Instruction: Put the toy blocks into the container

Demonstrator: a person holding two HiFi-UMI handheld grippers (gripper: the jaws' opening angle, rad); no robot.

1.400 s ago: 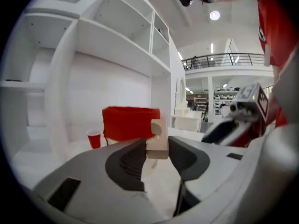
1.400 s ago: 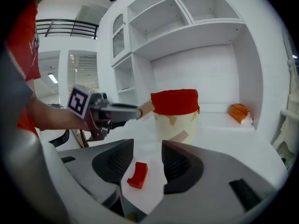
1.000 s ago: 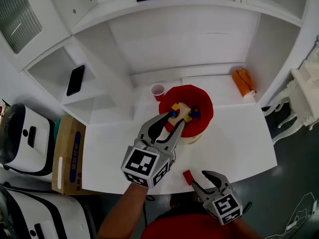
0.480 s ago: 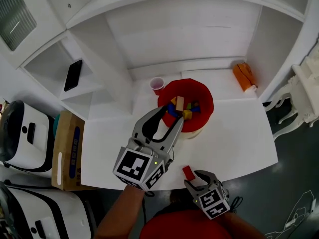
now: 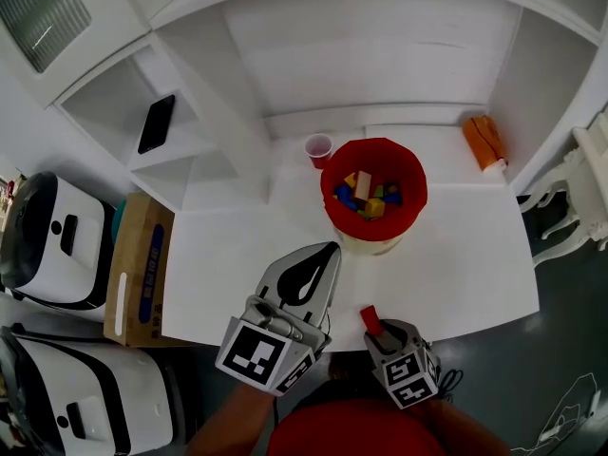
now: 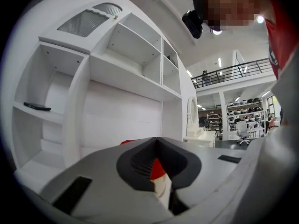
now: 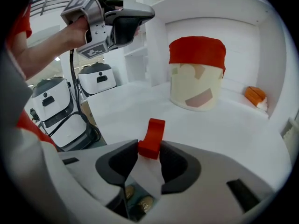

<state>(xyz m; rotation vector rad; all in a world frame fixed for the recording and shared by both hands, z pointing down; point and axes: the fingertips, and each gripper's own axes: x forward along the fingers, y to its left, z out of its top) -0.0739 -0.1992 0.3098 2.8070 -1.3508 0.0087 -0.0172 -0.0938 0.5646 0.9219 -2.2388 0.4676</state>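
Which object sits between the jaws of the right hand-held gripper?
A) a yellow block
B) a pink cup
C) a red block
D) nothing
C: the right gripper view shows the red block between the closing jaws of the right hand-held gripper.

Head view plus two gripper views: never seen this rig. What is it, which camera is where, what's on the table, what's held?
No robot: a person holds a two-jaw gripper in each hand. The head view looks down from a camera on the person's head; each gripper view looks along that gripper's own jaws. On the white table stand a red-lined container with coloured blocks inside, and a small red cup beside it. The left gripper is raised, shut and empty. The right gripper is low at the table's near edge, its jaws closing on a red block between them.
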